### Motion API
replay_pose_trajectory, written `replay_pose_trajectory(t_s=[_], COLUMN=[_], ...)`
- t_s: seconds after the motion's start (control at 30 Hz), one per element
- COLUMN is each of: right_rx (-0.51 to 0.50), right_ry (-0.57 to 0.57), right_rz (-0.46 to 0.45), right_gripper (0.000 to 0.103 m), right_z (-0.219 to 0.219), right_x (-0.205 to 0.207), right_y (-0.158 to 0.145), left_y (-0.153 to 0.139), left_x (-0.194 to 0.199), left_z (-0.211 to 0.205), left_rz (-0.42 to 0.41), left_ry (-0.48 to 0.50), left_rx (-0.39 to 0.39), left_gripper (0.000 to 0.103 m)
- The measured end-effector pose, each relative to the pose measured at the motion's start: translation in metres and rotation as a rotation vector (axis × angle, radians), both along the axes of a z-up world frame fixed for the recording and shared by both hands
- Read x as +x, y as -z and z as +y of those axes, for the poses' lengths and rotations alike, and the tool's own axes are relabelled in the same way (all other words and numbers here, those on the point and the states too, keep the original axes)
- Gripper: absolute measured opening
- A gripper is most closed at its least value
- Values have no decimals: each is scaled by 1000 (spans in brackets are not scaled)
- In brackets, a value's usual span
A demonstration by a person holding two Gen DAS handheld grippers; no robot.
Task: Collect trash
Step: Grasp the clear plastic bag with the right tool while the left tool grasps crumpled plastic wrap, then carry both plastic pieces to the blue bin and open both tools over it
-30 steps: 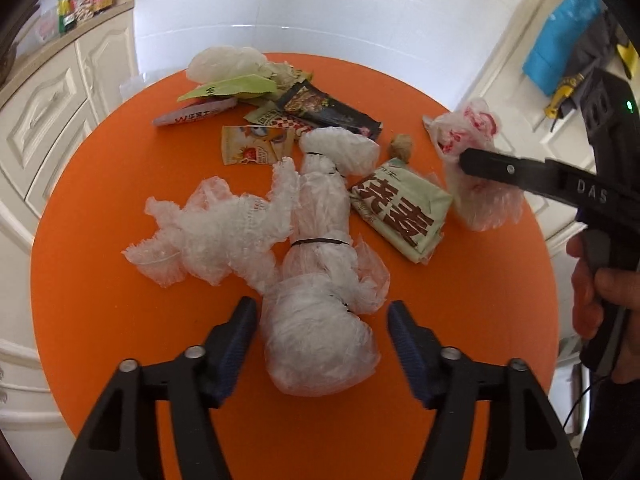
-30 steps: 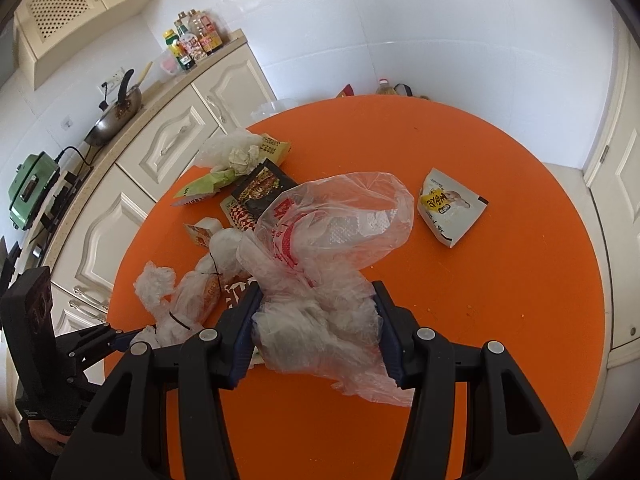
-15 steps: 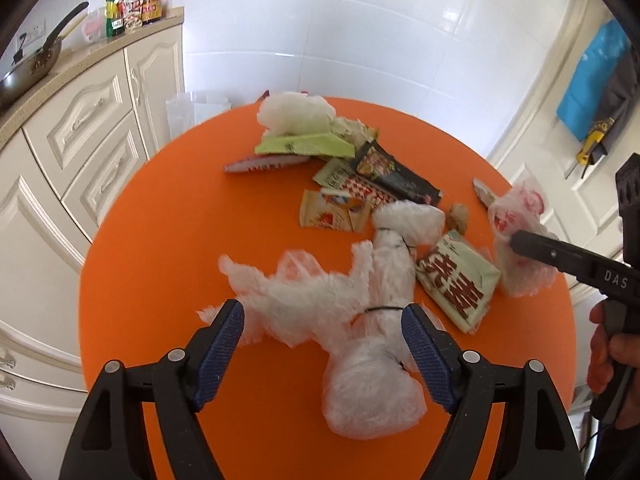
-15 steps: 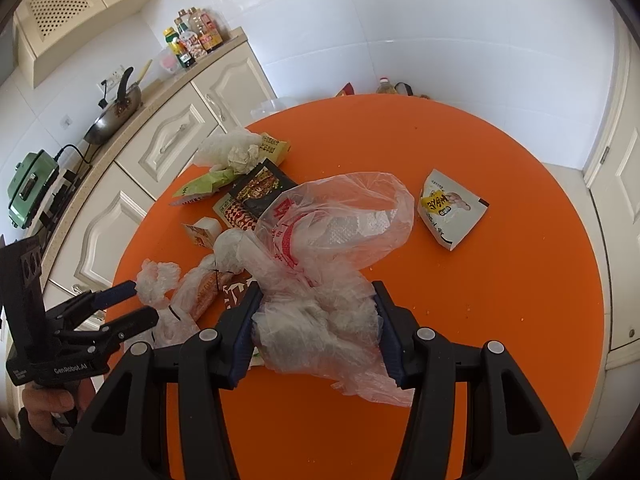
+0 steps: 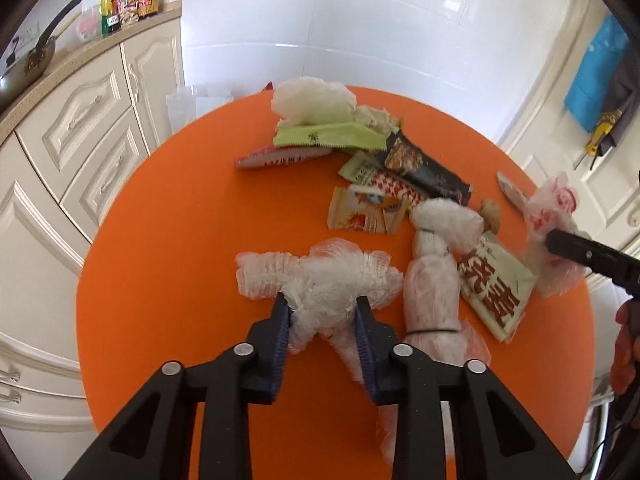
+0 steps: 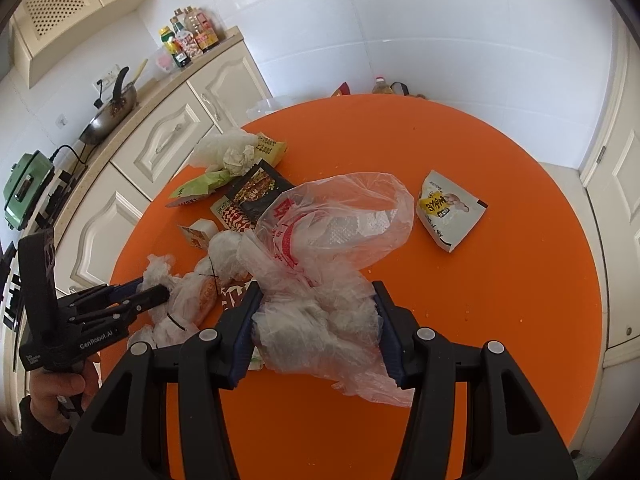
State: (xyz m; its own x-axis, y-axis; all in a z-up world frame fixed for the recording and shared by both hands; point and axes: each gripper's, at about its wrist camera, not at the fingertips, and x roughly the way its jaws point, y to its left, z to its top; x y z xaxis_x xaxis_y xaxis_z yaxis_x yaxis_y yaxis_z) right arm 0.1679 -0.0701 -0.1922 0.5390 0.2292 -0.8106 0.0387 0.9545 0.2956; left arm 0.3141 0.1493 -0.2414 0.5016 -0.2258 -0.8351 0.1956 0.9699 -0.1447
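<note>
My left gripper (image 5: 322,312) is shut on a crumpled clear plastic wrap (image 5: 320,276) lying on the round orange table (image 5: 160,260); it also shows in the right wrist view (image 6: 154,290). My right gripper (image 6: 316,308) is shut on a clear plastic bag with red print (image 6: 332,232), whose mouth opens away from me; that bag shows in the left wrist view (image 5: 552,216). A tied plastic bundle (image 5: 432,280) lies just right of the wrap. A green-and-white packet (image 5: 496,284) lies between bundle and bag.
Several wrappers and a white wad (image 5: 312,100) lie at the table's far side, with a green packet (image 5: 328,136) and a black packet (image 5: 424,168). A white-and-yellow snack bag (image 6: 444,208) lies apart on the right. Cabinets (image 5: 80,140) stand to the left.
My left gripper moved left from the tied bundle to the crumpled wrap and closed on it. The right gripper and its bag have stayed still.
</note>
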Motion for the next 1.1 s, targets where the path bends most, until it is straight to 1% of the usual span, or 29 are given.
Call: replay_pose_trajectory(t_s=[0.07,0.1,0.13,0.17,0.27,0.37,0.47,0.57,0.7,0.77,0.87,1.0,1.1], right_rx=[0,4,4,3,18,24,31,28,22,7,-20,-74,-98], right_ry=[-1,-1,0,3,10,17,33,58,112,148,215,343,439], right_rz=[-6,-11,-17,-23,-50,-84,-128,-169,-239,-273,-321,-359,-360], right_gripper=[53,53,53,53,53,53,53,53,53,53,53,53,53], right_z=[0,0,-1,-1,-5,-9,-17,-28,-52,-67,-93,-137,-170], right_x=[-1,-2,-4,-5,-10,-17,-27,-39,-65,-80,-111,-165,-203], right_y=[-1,-2,-3,-4,-12,-23,-40,-57,-86,-101,-122,-143,-147], left_y=[-7,-16,-19,-30,-50,-75,-100,-130,-166,-176,-191,-201,-201], left_x=[-6,-15,-17,-28,-41,-59,-74,-91,-113,-123,-144,-175,-204], left_z=[2,-1,1,3,8,8,-2,-18,-53,-70,-107,-156,-200], left_rz=[-18,-29,-41,-51,-90,-136,-199,-261,-330,-351,-375,-389,-370], left_ry=[-4,-9,-13,-18,-25,-16,3,43,122,165,256,374,485], left_rx=[-10,-4,3,6,2,-5,-8,-28,-64,-80,-118,-159,-194], left_gripper=[22,22,22,22,22,22,22,22,22,22,22,22,23])
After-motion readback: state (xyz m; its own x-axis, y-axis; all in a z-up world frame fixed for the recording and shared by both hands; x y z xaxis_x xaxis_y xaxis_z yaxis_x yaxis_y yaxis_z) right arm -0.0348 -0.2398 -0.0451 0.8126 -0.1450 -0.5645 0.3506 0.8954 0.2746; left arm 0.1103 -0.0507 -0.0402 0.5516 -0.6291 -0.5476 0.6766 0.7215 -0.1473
